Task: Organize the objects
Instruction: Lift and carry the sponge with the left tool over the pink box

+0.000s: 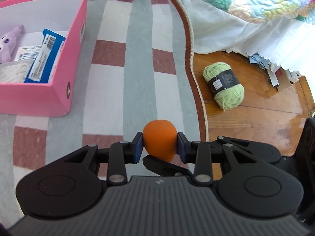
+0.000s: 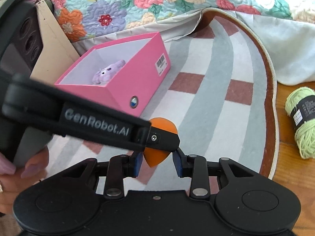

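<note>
Gripping orange sponge (image 1: pixel 159 137): left gripper (image 1: pixel 159 147); right gripper (image 2: pixel 157 162) loosening | pink box (image 1: pixel 59 90); yarn (image 1: pixel 224 84) nearby

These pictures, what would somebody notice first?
Probably the orange egg-shaped sponge, pinched in the left gripper above the striped rug. Next, the bright pink box at the left with a purple plush toy inside, and the green yarn ball on the wooden floor.

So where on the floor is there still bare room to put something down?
The striped rug lies bare between the pink cardboard box and its brown curved edge. The wooden floor is open around the green yarn skein. Crowded: the box's near end, holding a purple plush toy and blue packets, and under the white bed skirt.
</note>
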`<state>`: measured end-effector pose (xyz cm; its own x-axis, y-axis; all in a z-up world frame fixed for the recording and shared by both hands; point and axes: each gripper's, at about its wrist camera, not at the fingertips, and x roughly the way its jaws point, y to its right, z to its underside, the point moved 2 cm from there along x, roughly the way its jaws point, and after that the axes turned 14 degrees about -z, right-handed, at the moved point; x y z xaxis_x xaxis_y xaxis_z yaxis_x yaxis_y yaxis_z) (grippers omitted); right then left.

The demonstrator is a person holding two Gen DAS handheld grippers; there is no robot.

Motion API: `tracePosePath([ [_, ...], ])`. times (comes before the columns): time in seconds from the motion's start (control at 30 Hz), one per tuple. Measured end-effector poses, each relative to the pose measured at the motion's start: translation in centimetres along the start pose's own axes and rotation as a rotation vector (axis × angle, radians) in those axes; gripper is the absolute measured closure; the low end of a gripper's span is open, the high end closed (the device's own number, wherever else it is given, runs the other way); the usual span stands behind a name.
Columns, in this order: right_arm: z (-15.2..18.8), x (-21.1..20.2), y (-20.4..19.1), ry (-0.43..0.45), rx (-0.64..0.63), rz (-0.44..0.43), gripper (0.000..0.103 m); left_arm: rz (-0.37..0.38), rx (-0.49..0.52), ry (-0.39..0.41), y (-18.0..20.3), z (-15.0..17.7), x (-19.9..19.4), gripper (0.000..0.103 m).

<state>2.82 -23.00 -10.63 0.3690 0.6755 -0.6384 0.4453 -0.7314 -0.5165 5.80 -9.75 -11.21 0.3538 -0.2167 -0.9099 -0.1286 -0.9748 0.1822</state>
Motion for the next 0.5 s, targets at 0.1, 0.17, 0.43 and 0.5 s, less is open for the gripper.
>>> tracePosePath([
  [0.1,0.0,-0.6,-1.1,-0.021,-0.005,0.001,0.064,0.012,-0.012,-0.003,-0.3,0.5,-1.2,0.068],
  [0.17,-0.1,-1.0,-2.1,-0.035,-0.013,0.008,0.064,0.026,-0.022,-0.006,-0.6,0.8,-2.0,0.068],
  [0.43,-0.8,-3.0,-5.6,-0.073,-0.034,0.000,0.064,0.043,-0.031,0.016,-1.5,2.0,-6.1,0.068],
  [0.5,-1.0,-3.2,-6.5,-0.074,-0.051,0.002,0.064,0.036,-0.032,0.025,-1.8,2.0,-7.1,0.068],
])
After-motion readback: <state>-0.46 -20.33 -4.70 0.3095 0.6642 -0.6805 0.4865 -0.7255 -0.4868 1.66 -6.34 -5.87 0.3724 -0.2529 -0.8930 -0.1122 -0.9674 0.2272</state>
